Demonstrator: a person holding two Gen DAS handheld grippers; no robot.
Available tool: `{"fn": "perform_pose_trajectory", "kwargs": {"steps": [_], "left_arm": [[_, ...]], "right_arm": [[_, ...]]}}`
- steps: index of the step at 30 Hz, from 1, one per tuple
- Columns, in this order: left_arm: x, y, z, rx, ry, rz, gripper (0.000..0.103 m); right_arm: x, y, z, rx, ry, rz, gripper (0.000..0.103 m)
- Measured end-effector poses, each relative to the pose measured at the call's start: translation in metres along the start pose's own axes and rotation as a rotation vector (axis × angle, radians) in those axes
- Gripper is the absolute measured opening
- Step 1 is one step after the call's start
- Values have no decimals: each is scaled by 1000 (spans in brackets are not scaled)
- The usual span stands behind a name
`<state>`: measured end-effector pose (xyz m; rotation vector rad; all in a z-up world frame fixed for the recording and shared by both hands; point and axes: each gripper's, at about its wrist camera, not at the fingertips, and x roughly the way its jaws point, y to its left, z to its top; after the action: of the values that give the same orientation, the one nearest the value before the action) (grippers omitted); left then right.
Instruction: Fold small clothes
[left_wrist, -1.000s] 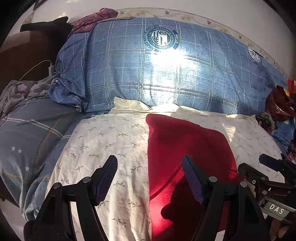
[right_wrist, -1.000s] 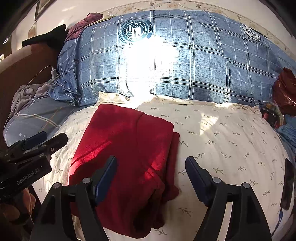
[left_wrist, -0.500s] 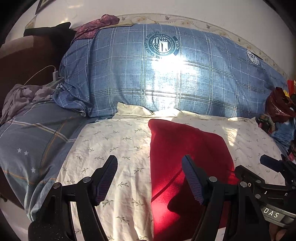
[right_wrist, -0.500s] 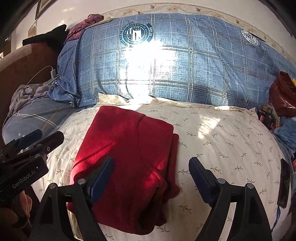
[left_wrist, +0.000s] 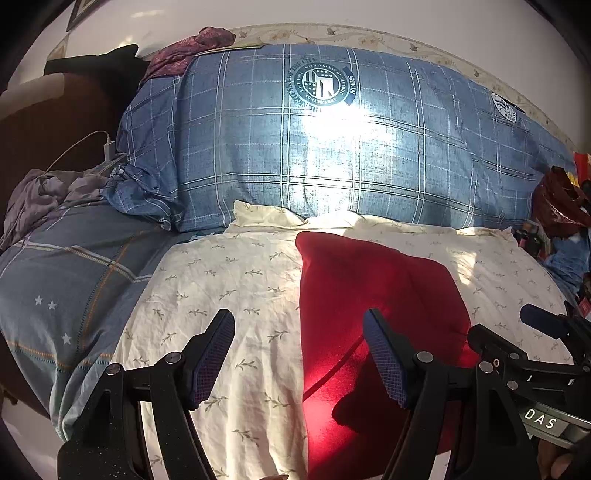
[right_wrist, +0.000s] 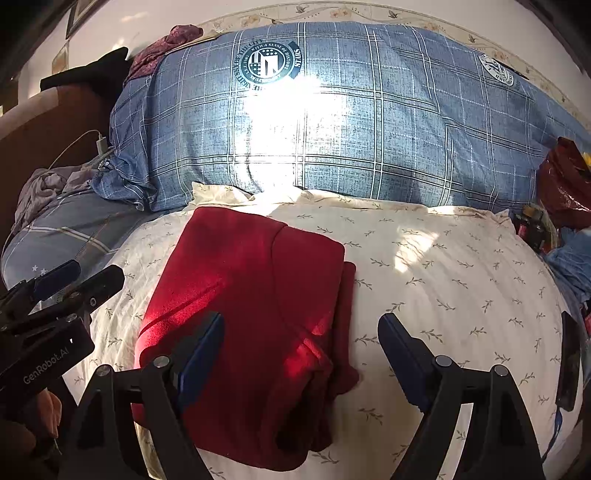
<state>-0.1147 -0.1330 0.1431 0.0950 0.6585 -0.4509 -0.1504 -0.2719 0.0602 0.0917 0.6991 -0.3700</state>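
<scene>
- Bedroom w/ strong sun; work surface = cream leaf-print sheet (right_wrist: 443, 295) over a bed. All places below given rel. to the red garment (right_wrist: 255, 295).
- Nearest: right gripper (right_wrist: 301, 354) hovers just above garment's near-right part; jaws wide apart, nothing betw. them; left finger over the cloth, right finger over bare sheet beside it.
- Left gripper (left_wrist: 297, 354) at garment's near-left edge, also spread wide & empty; its right finger over red cloth, left finger over sheet.
- Garment lies flat on the sheet, already folded into a rough rectangle; layered flap on top, under-layer peeking out along its right edge, near-right corner lumpy.
- Judgement: fold looks nearly done; step in hand prob. a last half-fold or tidy-up.
- To do it well: pinch all layers at the near corners, not just top flap; both grippers lift together & level, carry near edge toward far edge, lay down slowly so layers don't slide. Tuck that stray right-side strip first.
- Risk: soft bedding gives way, so a finger could grab sheet along w/ cloth.
- Beyond garment's far edge: blue plaid pillow (right_wrist: 332, 129), touching the sheet's back edge.
- Far left of it: grey crumpled cloth (left_wrist: 48, 195) & white charger cable (left_wrist: 81, 147); far right: dark red bag (right_wrist: 565, 184).
</scene>
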Motion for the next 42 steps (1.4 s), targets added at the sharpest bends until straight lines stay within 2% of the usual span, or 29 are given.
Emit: {"fn": "perform_pose_trajectory", "kwargs": {"steps": [42], "left_arm": [[34, -5, -1, 7, 60, 11, 70]], "right_arm": [[24, -5, -4, 26, 57, 18, 86]]}}
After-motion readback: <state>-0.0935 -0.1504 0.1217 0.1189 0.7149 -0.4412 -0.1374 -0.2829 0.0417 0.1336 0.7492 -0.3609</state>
